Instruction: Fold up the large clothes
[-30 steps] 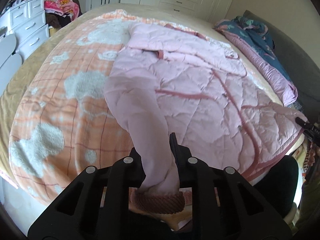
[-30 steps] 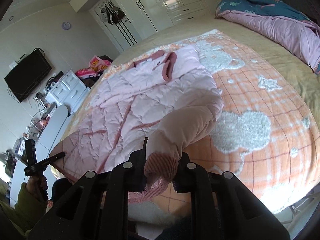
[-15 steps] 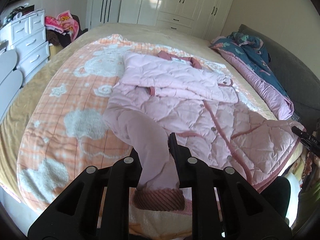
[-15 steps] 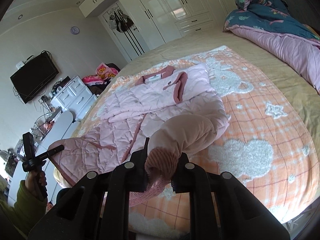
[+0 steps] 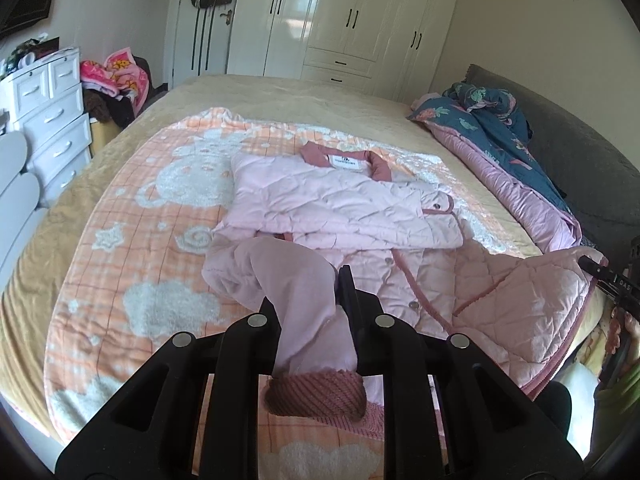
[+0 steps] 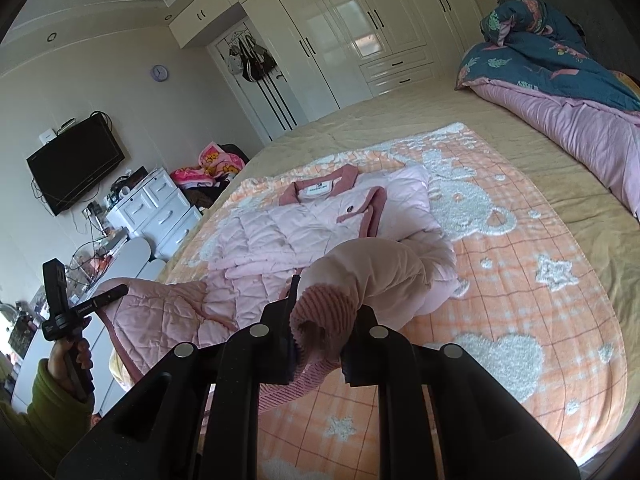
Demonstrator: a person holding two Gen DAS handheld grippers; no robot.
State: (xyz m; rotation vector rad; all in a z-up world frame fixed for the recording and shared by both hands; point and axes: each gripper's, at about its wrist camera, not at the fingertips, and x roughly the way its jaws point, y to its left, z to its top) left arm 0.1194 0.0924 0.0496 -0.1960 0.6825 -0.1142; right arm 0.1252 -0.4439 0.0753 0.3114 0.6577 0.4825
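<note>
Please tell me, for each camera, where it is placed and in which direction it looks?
Left wrist: on left gripper, facing along the bed toward the wardrobe; right gripper at right edge.
Right wrist: on right gripper, facing the same way; left gripper and green sleeve at left.
Shared: pink quilted coat, orange blanket.

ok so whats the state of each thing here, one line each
left hand-held gripper: shut on left sleeve
right hand-held gripper: shut on right sleeve
left sleeve: lifted off the blanket
right sleeve: lifted, ribbed cuff pinched
pink quilted jacket: partly folded on the orange blanket, collar up
wardrobe doors: closed
tv: off
</note>
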